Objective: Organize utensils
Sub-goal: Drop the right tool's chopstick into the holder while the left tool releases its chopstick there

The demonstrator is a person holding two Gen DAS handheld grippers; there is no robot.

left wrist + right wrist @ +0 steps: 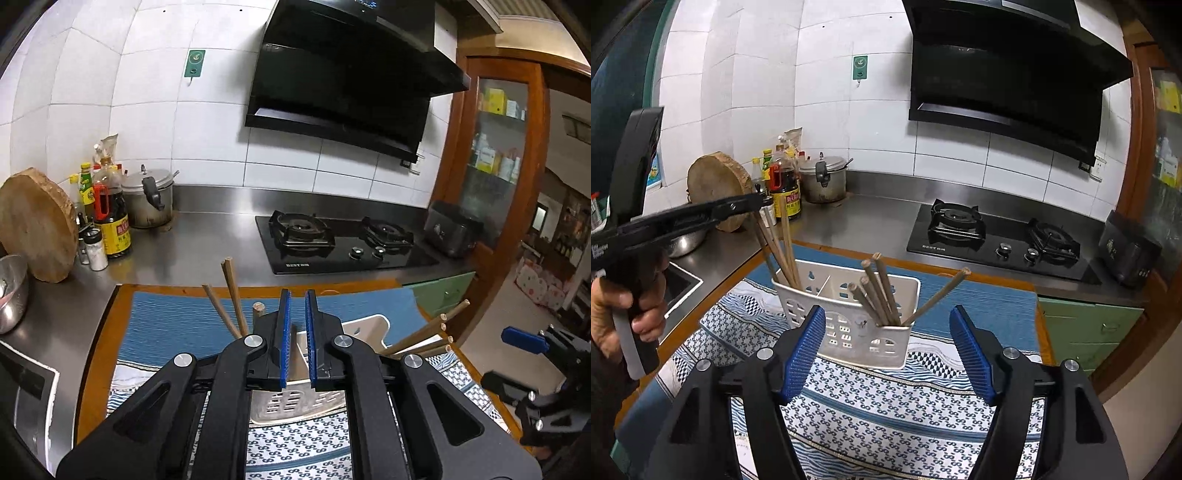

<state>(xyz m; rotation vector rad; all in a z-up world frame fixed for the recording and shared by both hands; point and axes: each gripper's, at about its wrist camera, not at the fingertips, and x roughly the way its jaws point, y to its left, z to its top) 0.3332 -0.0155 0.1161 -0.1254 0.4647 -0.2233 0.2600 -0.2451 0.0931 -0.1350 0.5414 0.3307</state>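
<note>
two tools work over a white utensil holder (849,325) standing on a patterned cloth (886,406) at the centre of the right wrist view. the left tool (764,202), reaching in from the left edge, is clamped on a chopstick (767,236) whose lower end dips into the holder's left compartment beside other chopsticks (788,254). more chopsticks (882,295) lean in the right compartment. the right tool (888,341), low in the frame, has its blue pads spread apart with nothing gripped. behind, a stove (997,236) sits on the steel tabletop (868,218).

White utensil holder (849,332), brown chopsticks (882,291), blue-and-white patterned cloth (886,413) (wavy stripes), blue ribbed fingers (801,354)
</note>
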